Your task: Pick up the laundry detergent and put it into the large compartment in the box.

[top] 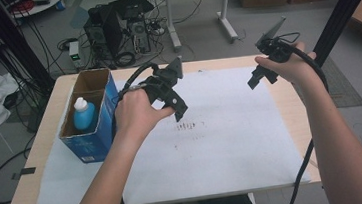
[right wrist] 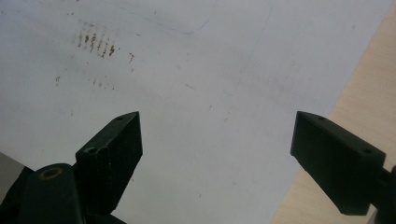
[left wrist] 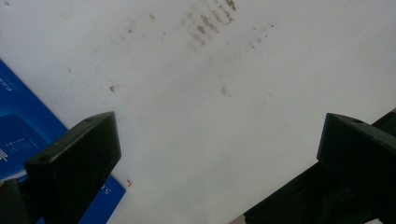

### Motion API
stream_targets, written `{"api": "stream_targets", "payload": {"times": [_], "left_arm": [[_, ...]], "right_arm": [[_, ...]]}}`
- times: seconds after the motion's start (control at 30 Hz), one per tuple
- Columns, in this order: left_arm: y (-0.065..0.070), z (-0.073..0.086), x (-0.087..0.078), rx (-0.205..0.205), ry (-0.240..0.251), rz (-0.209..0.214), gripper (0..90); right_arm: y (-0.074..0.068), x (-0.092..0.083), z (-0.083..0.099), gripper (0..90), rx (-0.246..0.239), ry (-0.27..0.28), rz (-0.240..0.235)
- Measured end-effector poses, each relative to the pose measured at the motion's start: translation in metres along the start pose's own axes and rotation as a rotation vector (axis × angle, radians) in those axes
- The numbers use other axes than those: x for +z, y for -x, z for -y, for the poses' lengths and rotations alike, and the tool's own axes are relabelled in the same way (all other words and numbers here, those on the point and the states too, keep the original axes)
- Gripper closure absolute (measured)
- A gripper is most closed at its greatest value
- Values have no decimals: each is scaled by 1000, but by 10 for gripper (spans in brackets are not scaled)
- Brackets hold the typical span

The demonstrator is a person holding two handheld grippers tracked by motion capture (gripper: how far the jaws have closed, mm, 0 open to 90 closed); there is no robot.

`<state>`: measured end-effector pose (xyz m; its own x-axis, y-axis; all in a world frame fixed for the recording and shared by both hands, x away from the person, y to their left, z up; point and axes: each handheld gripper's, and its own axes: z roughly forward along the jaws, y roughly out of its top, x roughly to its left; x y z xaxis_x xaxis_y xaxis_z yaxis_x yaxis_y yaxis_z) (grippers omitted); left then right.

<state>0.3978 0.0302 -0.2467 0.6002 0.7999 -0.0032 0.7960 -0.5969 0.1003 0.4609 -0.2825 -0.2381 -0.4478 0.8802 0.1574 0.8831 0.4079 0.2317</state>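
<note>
Bare forearms, no sleeves, black rigs in both hands.
Matte black left gripper (top: 178,105) and right gripper (top: 257,77), blocky jaws with small screw holes, a brass-ringed fitting at one base, thick black cables trailing, grey three-cornered plates on top.

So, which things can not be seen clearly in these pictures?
- Blue bottle, high view: lower part hidden by the blue box wall.
- Print on the box, left gripper view: too small to read, cut by the frame edge.
- Brown marks on the white sheet: what they are is unclear.
</note>
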Motion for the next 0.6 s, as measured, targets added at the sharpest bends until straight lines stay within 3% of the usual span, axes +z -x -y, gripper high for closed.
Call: {"api": "stream_targets", "payload": {"times": [0.6], "left_arm": [[0, 1, -2, -1, 19, 9, 1]], "right_arm": [[-3, 0, -1, 168, 0, -2, 7]]}}
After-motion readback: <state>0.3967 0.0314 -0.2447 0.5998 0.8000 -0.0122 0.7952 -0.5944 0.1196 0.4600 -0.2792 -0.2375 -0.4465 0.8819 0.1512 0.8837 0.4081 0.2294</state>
